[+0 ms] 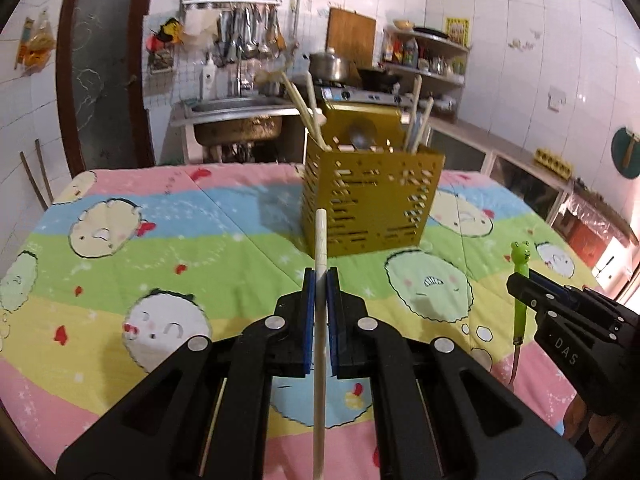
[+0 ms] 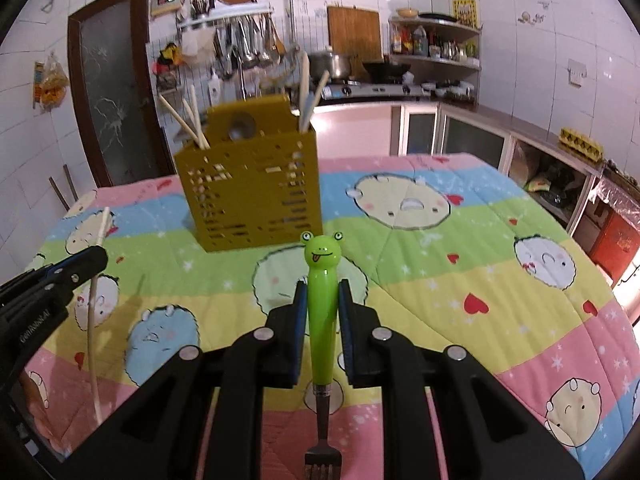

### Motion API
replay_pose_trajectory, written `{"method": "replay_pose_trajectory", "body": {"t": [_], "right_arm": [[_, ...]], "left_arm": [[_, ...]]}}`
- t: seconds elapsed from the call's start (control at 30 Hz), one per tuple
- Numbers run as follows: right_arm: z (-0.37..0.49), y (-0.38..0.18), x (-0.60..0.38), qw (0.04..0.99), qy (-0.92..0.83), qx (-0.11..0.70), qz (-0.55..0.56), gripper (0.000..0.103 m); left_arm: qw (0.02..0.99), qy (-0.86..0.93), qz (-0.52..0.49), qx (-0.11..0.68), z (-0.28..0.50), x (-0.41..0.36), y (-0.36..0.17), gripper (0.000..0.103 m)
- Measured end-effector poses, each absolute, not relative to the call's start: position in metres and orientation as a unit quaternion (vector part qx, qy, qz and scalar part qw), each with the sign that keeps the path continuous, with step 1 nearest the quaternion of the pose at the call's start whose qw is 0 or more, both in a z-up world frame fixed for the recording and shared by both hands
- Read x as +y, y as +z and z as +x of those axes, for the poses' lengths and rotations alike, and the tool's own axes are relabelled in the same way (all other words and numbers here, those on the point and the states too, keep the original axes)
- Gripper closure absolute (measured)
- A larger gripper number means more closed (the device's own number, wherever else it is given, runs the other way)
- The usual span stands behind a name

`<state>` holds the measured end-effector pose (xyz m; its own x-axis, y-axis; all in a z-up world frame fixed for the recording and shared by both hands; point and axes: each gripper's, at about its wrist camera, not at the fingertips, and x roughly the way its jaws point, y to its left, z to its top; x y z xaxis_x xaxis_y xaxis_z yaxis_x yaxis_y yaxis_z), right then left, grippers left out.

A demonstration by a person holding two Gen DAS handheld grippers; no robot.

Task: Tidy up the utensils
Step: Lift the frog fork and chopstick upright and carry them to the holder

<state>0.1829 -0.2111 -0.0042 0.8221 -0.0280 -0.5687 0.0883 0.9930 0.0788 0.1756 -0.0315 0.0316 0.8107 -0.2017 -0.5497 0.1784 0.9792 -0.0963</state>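
The tabletop (image 1: 160, 240) is covered by a quilted cloth in pink, blue, green and yellow bands printed with round cartoon faces. The room is a white-tiled kitchen: a dark-framed door (image 1: 108, 80) at the left, a steel sink (image 1: 236, 120) under a rack of hanging ladles, a gas stove (image 2: 372, 90) bearing a pot and a wok, corner shelves (image 2: 436, 44) of bottles, and low cabinets along the right wall.

One container stands on the cloth: an ochre perforated utensil holder (image 1: 372, 200), upright, towards the far side. Pale chopsticks lean out of its left and right ends, and a metal spoon bowl shows in the middle section against its raised back plate.

My left tongs (image 1: 319, 280) are clamped on a single pale chopstick (image 1: 320, 240), held above the cloth on the near side of the holder, its upper end pointing towards it. My right tongs (image 2: 323, 292) are clamped on the green handle of a frog-headed fork (image 2: 322, 304), frog end up and forward, also short of the holder.

Only the right wrist view shows the fork's metal tines, hanging below the tongs. The left view shows just the green handle and part of the shank beyond my right tongs.
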Motion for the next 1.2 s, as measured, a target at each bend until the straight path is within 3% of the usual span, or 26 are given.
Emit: {"method": "replay_pose_trajectory", "body": {"t": [0.73, 1.2], "right_arm": [[0.173, 0.042, -0.211, 0.982, -0.031, 0.173, 0.062, 0.087], [0.235, 0.133, -0.213, 0.994, -0.021, 0.098, 0.049, 0.087]], "left_arm": [[0.98, -0.103, -0.037, 0.166, 0.166, -0.01, 0.089, 0.098], [0.986, -0.127, -0.055, 0.091, 0.237, -0.035, 0.172, 0.098]]}}
